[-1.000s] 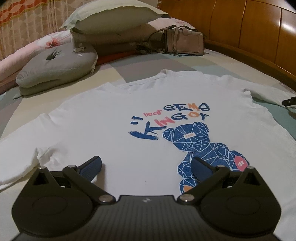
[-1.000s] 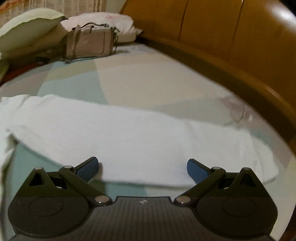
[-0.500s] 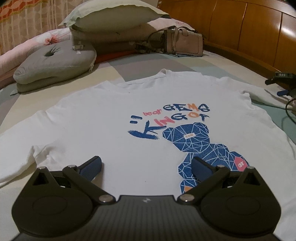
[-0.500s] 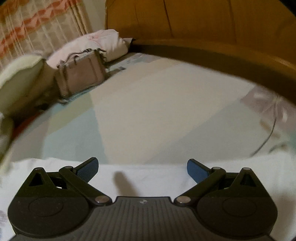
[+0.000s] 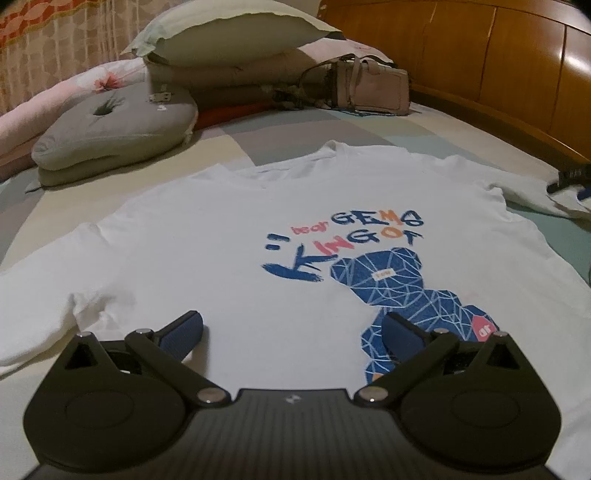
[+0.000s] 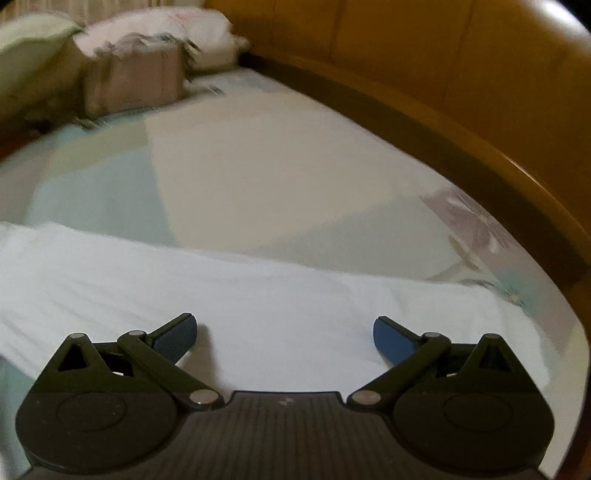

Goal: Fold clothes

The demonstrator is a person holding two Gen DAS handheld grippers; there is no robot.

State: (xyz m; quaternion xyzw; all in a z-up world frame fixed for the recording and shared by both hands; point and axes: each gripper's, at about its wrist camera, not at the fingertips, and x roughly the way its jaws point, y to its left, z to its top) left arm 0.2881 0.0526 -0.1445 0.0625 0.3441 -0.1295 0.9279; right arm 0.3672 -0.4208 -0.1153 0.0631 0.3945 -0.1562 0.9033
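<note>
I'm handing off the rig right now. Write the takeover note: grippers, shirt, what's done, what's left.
Left gripper: open, empty, low over the shirt near its hem.
Right gripper: open, empty, over the right sleeve, which lies stretched out toward the bed edge.
Shirt: spread flat, print up, on the bed, collar toward the pillows; both sleeves out.
Done: laid out; no fold visible.
Left: all folds. Likely first, grip the right sleeve and bring it across the body.

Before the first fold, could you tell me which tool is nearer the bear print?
Left. The left tool hangs open just over the bear print; the right tool is open over the shirt's sleeve.
</note>
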